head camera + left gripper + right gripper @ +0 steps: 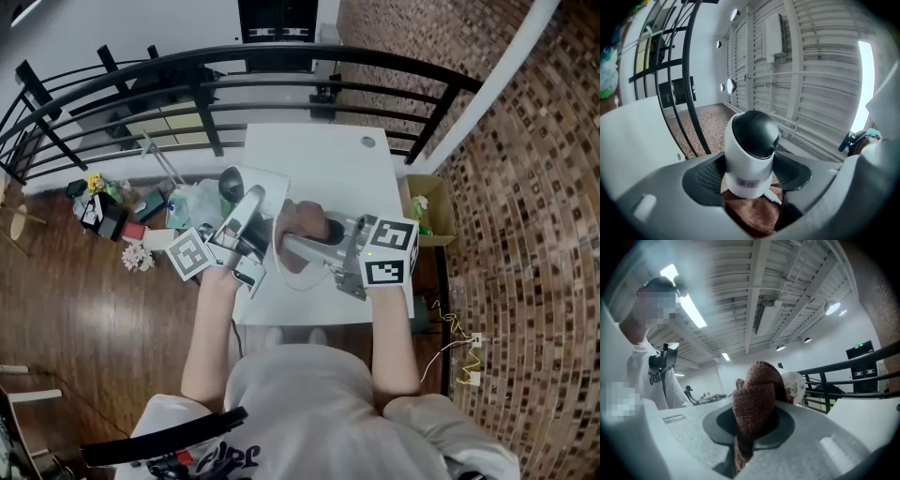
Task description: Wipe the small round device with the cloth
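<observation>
Two grips at one moment. Left gripper point(751, 176): jaws set wide, with both dark pads point(708, 177) pressed against the white base of the small round device point(752, 145). The device stands upright between them, its dark domed head rising above the fingertips. A fold of the brown cloth point(752, 213) lies under the base, on the near side of the fingertips, and a white cable point(772, 198) leaves the base toward the pad on the right of the left gripper view. Right gripper point(751, 430): jaws drawn almost together, pinching a bunched fold of the same cloth, which stands up above the fingertips. The white body of the device shows just beyond this fold; whether cloth and body touch there cannot be told from the right gripper view. Head view: the two grippers converge, cloth between them, above a white table point(356, 173), each held in one hand at the end of a bare forearm. Beyond the fingertips and past the table's far edge runs a black railing point(206, 117), with wooden floor to the left gripper's side and patterned paving to the right gripper's side
</observation>
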